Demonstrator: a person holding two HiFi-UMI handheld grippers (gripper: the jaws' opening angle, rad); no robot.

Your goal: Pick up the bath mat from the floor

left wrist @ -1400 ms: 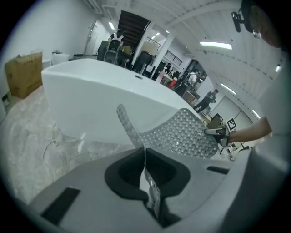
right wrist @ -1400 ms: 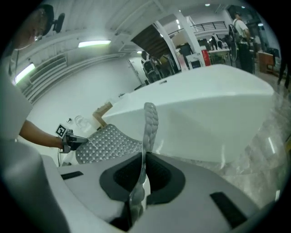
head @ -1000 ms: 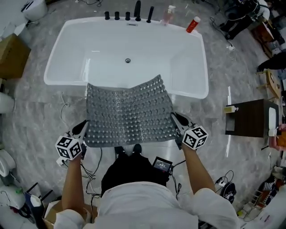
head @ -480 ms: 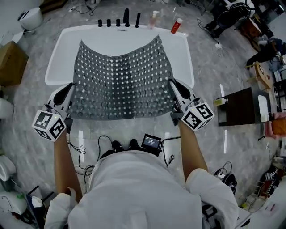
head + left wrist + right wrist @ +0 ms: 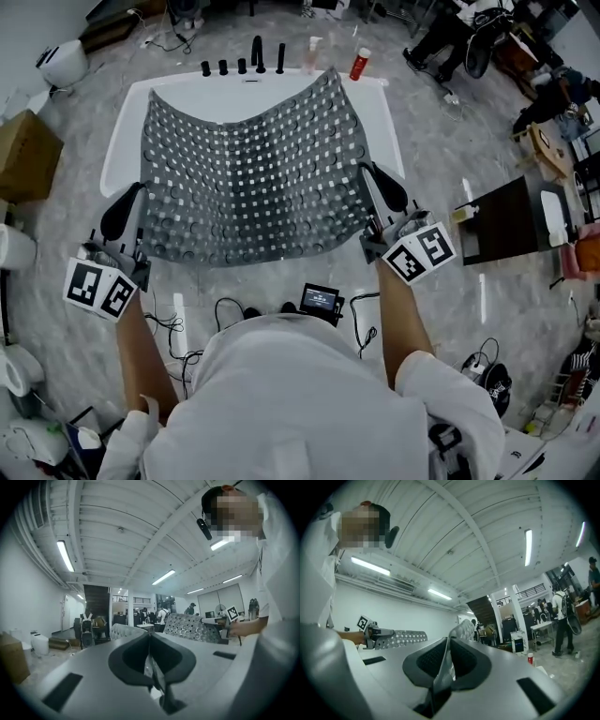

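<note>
left gripper (image 5: 129, 199) and right gripper (image 5: 379, 181) clamp the spread bath mat (image 5: 248, 173).

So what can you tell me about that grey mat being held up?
The mat is a grey rectangle, dotted all over with rows of small round cups, and it looks like soft rubber. It is off the floor, spread nearly level above the white tub, and it sags along its middle. The left gripper and right gripper are each shut on a side edge near the person.
</note>
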